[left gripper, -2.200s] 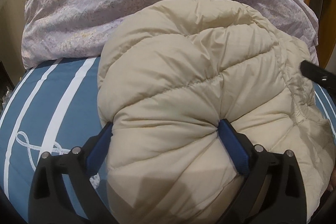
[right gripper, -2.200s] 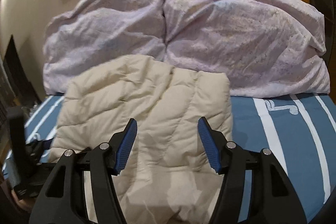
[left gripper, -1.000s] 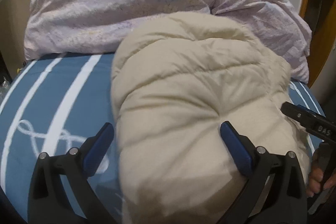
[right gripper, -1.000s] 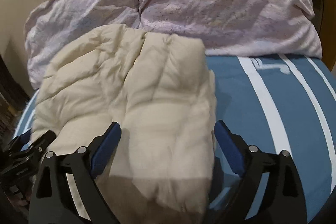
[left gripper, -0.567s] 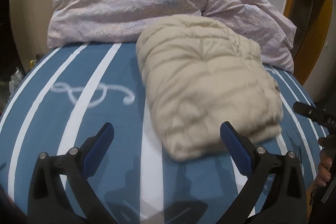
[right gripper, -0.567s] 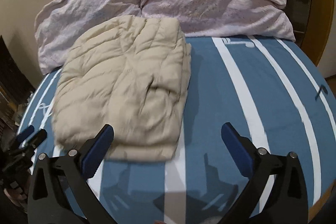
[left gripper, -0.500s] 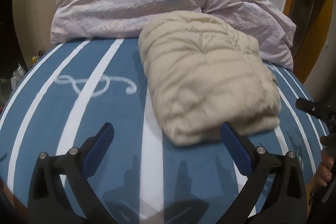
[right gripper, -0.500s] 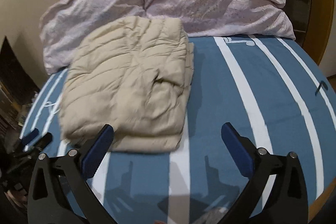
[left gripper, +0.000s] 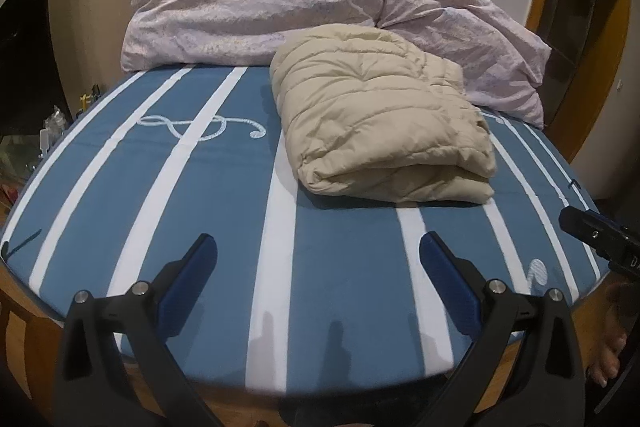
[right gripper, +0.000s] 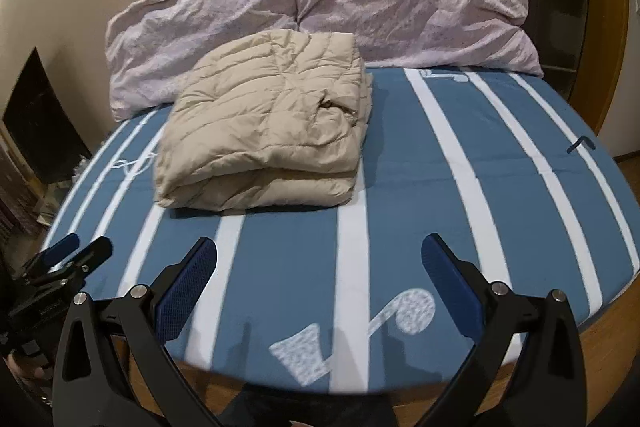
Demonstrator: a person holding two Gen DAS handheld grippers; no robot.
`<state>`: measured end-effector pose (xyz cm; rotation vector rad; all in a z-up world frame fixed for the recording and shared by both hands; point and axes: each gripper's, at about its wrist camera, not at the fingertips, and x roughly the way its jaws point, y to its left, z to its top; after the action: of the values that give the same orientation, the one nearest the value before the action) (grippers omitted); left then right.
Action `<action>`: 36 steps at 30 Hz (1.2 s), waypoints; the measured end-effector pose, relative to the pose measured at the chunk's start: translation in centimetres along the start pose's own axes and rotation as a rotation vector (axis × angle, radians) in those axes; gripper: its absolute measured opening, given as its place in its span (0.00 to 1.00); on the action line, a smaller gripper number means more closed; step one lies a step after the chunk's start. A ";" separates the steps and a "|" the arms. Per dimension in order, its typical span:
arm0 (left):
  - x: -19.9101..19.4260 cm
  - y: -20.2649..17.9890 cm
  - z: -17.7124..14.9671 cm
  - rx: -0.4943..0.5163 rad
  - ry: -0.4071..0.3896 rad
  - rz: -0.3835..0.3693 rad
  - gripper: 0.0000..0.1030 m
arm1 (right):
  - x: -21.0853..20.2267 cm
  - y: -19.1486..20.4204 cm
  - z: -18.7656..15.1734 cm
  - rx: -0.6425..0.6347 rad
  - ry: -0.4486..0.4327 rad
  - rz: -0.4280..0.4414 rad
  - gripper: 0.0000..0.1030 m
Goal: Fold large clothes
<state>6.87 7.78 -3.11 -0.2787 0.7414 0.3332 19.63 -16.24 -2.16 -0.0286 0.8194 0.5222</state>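
Jacket: folded, released onto bed; fold appears done.
Left claw: wide, empty, withdrawn.
Right claw: wide, empty, withdrawn.

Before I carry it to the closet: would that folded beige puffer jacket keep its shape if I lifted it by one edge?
Probably not. The beige puffer jacket lies in soft, puffy quilted layers with loose folds at its near edge, so it would likely flop open. It looks light for its bulk. Its smooth shell may slip between fingers; scooping under the whole stack seems safer.
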 end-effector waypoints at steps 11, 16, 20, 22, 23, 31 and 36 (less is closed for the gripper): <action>-3.3 -1.6 0.4 0.027 0.020 -0.056 0.98 | -2.3 1.7 -0.2 -0.037 -0.005 -0.005 0.99; -3.5 -1.4 0.5 0.013 0.040 -0.072 0.98 | -2.6 1.7 -0.3 -0.031 0.001 -0.001 0.99; -3.5 -1.2 0.6 0.007 0.052 -0.078 0.98 | -2.8 1.8 -0.3 -0.023 0.011 0.017 0.99; -3.6 -1.2 0.7 0.005 0.050 -0.085 0.98 | -2.9 2.0 -0.4 -0.023 0.010 0.022 0.99; -3.6 -1.2 0.7 0.004 0.049 -0.086 0.98 | -3.0 2.0 -0.4 -0.023 0.009 0.024 0.99; -4.2 -1.4 0.8 -0.002 0.037 -0.092 0.98 | -3.3 2.2 -0.4 -0.022 0.011 0.046 0.99; -4.2 -1.7 0.9 0.001 0.036 -0.098 0.98 | -3.3 2.1 -0.3 -0.018 0.015 0.056 0.99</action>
<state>5.16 5.75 0.71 -0.3203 0.7605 0.2353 16.59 -15.85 0.28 -0.0258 0.8318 0.5829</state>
